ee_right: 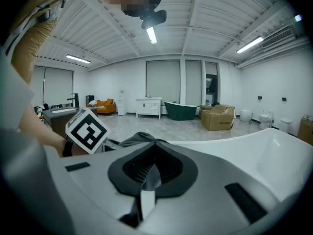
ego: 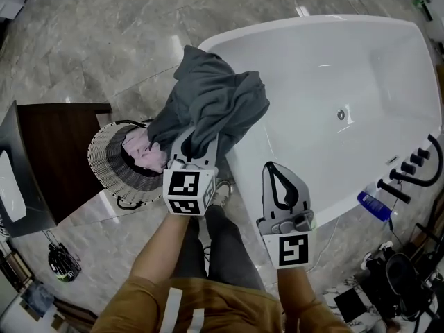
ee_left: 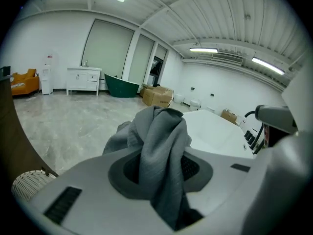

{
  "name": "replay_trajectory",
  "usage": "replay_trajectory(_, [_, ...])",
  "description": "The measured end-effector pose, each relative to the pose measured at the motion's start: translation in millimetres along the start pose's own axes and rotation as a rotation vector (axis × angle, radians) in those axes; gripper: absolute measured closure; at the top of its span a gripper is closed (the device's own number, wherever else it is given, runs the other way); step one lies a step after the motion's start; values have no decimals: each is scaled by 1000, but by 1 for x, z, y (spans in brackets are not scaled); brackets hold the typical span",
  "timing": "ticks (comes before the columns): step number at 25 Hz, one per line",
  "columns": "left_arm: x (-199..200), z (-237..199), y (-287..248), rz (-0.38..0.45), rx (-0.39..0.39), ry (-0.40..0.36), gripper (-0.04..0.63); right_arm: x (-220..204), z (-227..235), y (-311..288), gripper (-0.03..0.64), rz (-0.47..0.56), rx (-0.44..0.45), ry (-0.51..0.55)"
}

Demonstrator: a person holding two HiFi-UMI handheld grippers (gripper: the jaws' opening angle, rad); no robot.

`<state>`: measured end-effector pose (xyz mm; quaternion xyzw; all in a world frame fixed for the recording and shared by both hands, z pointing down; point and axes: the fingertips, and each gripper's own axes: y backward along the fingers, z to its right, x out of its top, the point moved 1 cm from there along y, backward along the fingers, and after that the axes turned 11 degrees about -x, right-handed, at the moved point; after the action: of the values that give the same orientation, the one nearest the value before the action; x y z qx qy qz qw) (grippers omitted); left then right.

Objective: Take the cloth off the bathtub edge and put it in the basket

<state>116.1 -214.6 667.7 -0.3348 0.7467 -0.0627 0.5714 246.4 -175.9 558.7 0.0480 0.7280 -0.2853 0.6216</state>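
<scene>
The left tongs are shut tight on the grey cloth. The cloth is bunched up between them and sticks out past their tips, at the corner of the white bathtub. The round basket stands on the floor just beside it. The right tongs are closed with nothing in them, near the tub's side.
</scene>
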Motion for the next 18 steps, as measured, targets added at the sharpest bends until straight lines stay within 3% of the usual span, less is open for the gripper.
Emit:
replay_trajectory(9, [103,33,65,151,-16,-67,486,55,10,25,611,53,-9,8])
replay_trajectory(18, [180,55,131,244,-1,-131,486,124,17,60,611,156,-32,10])
